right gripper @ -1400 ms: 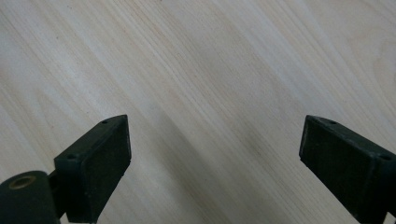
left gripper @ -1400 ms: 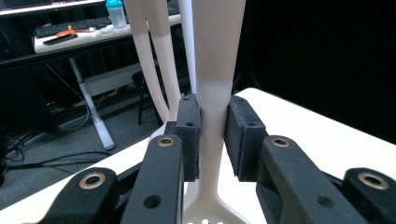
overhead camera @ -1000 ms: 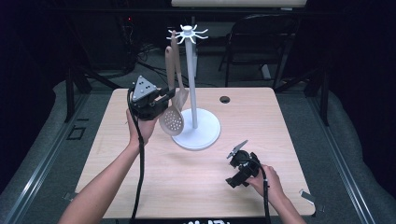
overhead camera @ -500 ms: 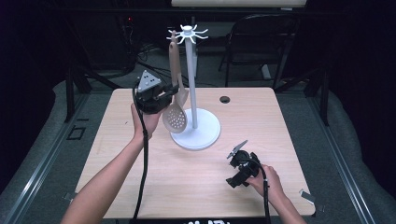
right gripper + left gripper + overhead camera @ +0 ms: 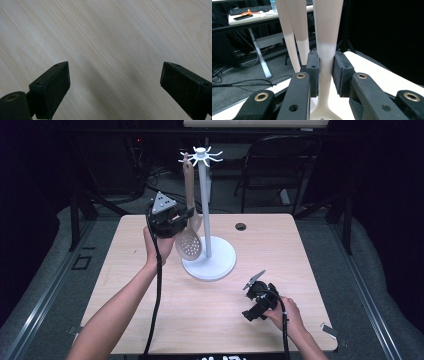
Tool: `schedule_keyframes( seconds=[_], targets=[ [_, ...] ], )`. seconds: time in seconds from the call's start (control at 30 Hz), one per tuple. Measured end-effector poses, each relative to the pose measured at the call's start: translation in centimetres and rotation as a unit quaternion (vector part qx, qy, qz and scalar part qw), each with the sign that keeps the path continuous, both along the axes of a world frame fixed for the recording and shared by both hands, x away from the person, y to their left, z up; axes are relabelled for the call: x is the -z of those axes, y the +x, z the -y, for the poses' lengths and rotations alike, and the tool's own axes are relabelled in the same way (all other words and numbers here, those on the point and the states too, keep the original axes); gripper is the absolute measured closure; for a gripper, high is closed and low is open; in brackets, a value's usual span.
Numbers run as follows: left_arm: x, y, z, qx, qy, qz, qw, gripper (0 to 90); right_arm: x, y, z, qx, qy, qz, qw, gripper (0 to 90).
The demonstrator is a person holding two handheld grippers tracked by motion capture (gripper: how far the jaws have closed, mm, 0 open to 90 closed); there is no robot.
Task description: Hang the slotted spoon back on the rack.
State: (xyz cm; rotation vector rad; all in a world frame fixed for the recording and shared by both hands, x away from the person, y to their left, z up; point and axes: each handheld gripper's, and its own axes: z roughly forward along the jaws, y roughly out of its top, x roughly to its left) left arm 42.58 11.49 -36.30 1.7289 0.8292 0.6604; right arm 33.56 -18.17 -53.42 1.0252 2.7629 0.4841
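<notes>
A beige slotted spoon [image 5: 190, 245] hangs upright beside the pole of a white hook stand [image 5: 202, 195]. The top of its handle is level with one of the stand's hook arms [image 5: 186, 156]; whether it is on the hook I cannot tell. My left gripper [image 5: 185, 218] is shut on the handle just above the spoon's bowl. In the left gripper view both pads [image 5: 313, 72] of the left gripper [image 5: 325, 68] press on the spoon handle [image 5: 327, 35]. My right gripper [image 5: 254, 295] rests low at the table's front right. Its jaws [image 5: 115, 87] stand open over bare wood.
The stand's round white base [image 5: 220, 265] sits mid-table, right below the spoon. A small dark round hole [image 5: 241, 226] marks the wooden tabletop [image 5: 300, 260] behind it. A chair [image 5: 280, 165] stands beyond the far edge. Two pale shafts [image 5: 295, 32] rise behind the held handle.
The left gripper has carried the spoon a little upward and rightward, closer to the stand's pole, so the handle's top now reaches the hook arms. The right gripper has stayed put.
</notes>
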Motion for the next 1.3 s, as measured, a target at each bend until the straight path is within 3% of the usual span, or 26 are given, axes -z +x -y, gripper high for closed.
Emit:
schedule_keyframes(
  seconds=[0.57, 0.63, 0.7, 1.3],
  targets=[
    [0.3, 1.0, 0.8, -0.005, 0.009, -0.009, 0.9999, 76.5, 0.0, 0.1, 0.1, 0.004, -0.004, 0.001, 1.0, 8.8],
    [0.4, 1.1, 0.9, -0.006, 0.006, -0.011, 0.9999, 76.4, 0.2, 0.0, 0.1, 0.009, 0.01, -0.001, 0.9999, 8.8],
    [0.5, 1.3, 1.0, -0.005, 0.008, -0.011, 0.9999, 76.4, 0.1, 0.2, 0.1, 0.0, -0.005, -0.004, 1.0, 8.8],
    [0.7, 2.3, 1.9, -0.018, 0.006, -0.01, 0.9998, 76.2, 0.0, 0.0, -0.1, 0.0, 0.013, -0.001, 0.9999, 8.8]
  ],
)
